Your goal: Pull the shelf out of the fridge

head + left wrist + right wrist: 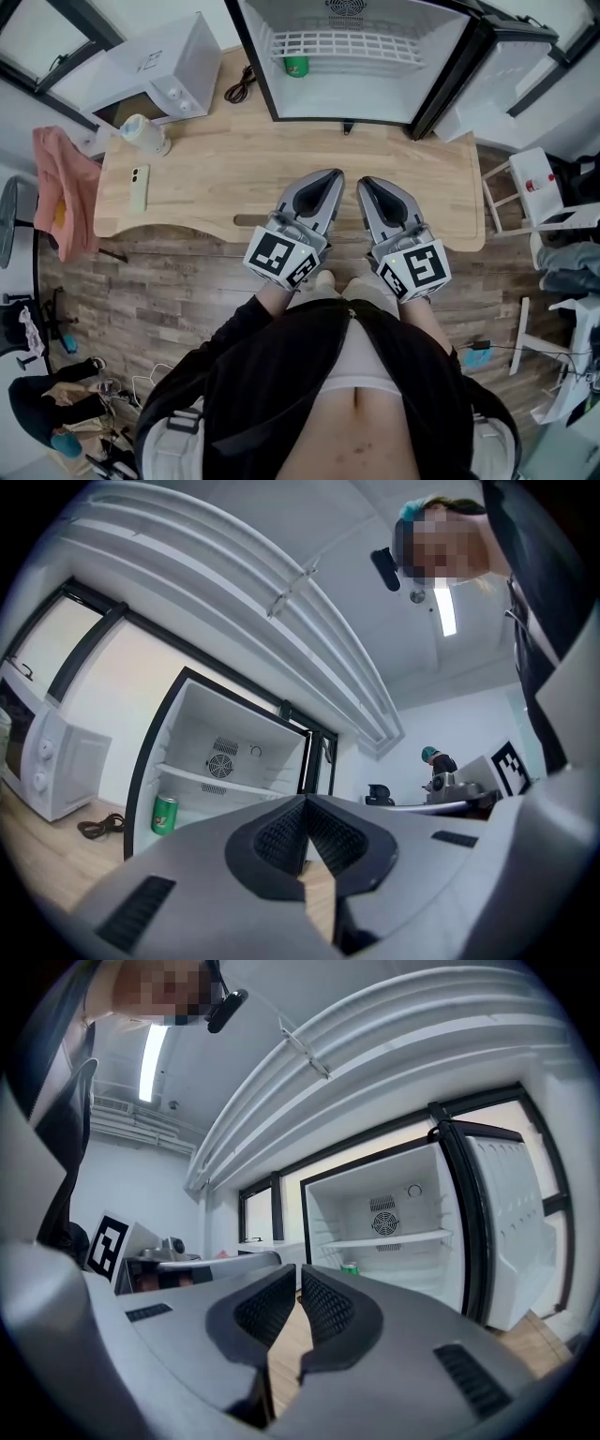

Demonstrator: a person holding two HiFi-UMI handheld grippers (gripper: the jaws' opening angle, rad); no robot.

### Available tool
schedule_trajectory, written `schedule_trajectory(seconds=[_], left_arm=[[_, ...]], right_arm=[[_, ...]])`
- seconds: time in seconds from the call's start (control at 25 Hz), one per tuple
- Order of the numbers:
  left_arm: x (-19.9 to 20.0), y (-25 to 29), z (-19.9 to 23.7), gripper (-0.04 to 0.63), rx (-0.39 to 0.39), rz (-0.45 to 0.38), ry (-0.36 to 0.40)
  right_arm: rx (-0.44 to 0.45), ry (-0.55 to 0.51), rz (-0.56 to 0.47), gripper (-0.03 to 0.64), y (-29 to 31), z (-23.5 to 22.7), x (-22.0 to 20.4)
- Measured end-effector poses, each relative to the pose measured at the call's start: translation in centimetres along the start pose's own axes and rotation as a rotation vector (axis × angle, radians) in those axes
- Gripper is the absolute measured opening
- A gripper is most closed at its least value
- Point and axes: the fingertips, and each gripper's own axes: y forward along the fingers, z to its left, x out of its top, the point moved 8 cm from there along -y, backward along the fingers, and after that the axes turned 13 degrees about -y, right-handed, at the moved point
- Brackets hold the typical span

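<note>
The small fridge (347, 94) stands open at the back of the wooden table (216, 169). Its white wire shelf (347, 47) sits inside, level, and a green can (296, 66) stands on the fridge floor at the left. Both grippers hover side by side over the table's front edge, well short of the fridge. My left gripper (333, 175) is shut with nothing in it, and so is my right gripper (365, 183). The left gripper view shows the shelf (225, 784) and the can (164, 814) beyond the closed jaws (306, 803). The right gripper view shows the shelf (394, 1238) beyond its jaws (298, 1271).
The fridge door (506, 84) hangs open to the right. A white microwave (150, 70), a small bottle (142, 133), a phone (139, 186) and a dark cable (239, 86) lie on the table's left part. A pink cloth (61, 187) hangs off the left end.
</note>
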Motion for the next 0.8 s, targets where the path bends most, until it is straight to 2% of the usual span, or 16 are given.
schedule_trajectory(seconds=[0.28, 0.44, 0.8], left_arm=[[-0.2, 1.7, 1.7, 0.006, -0.001, 0.014, 0.002], [0.0, 3.9, 3.4, 0.006, 0.014, 0.009, 0.005], [1.6, 11.6, 7.6, 0.006, 0.058, -0.025, 0.029]], right_arm=[[-0.025, 0.016, 0.000, 0.039, 1.3, -1.7, -0.7], [-0.012, 0.013, -0.003, 0.040, 3.3, -3.5, -1.5], [0.049, -0.005, -0.023, 0.039, 9.5, -10.9, -1.9]])
